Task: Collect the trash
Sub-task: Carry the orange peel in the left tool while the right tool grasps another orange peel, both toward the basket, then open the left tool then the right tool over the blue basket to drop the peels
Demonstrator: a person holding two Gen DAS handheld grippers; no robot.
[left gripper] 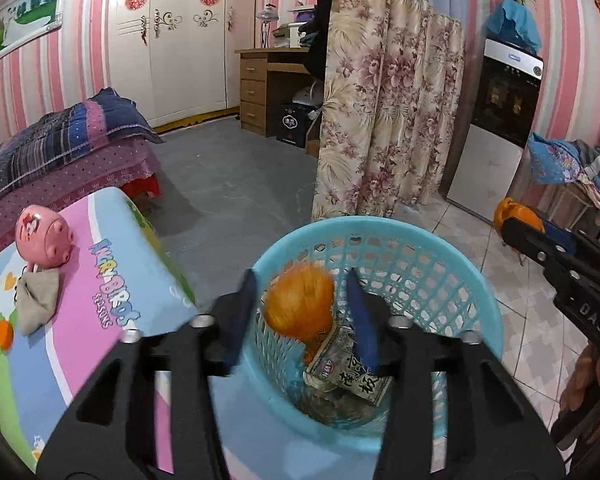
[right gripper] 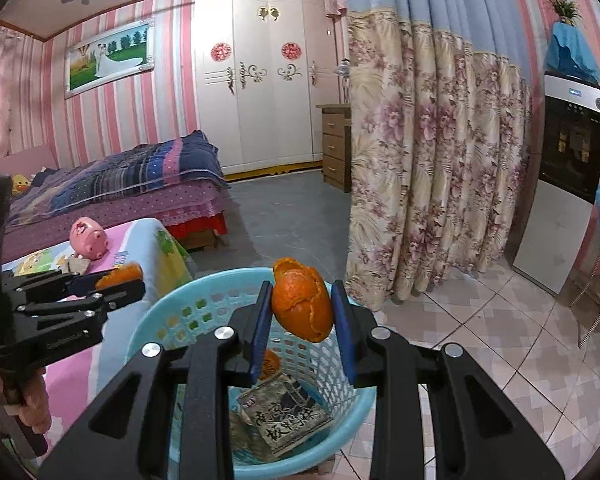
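A light blue plastic basket (left gripper: 452,264) (right gripper: 168,312) stands beside the table and holds a printed wrapper (left gripper: 348,380) (right gripper: 288,412) and other scraps. My left gripper (left gripper: 300,312) is open over the basket; a blurred orange peel (left gripper: 300,300) hangs between its fingers, falling. From the right wrist view the left gripper (right gripper: 120,280) shows with that peel (right gripper: 120,274) at its tips. My right gripper (right gripper: 300,312) is shut on an orange peel (right gripper: 302,304) above the basket's far rim. It also shows in the left wrist view (left gripper: 516,220).
A low table with a colourful cartoon cloth (left gripper: 112,280) stands left of the basket, with a pink piggy bank (left gripper: 40,236), a crumpled tissue (left gripper: 38,300) and a small orange scrap (left gripper: 4,332). A bed (left gripper: 60,140), a floral curtain (left gripper: 388,100) and a water dispenser (left gripper: 504,112) stand around.
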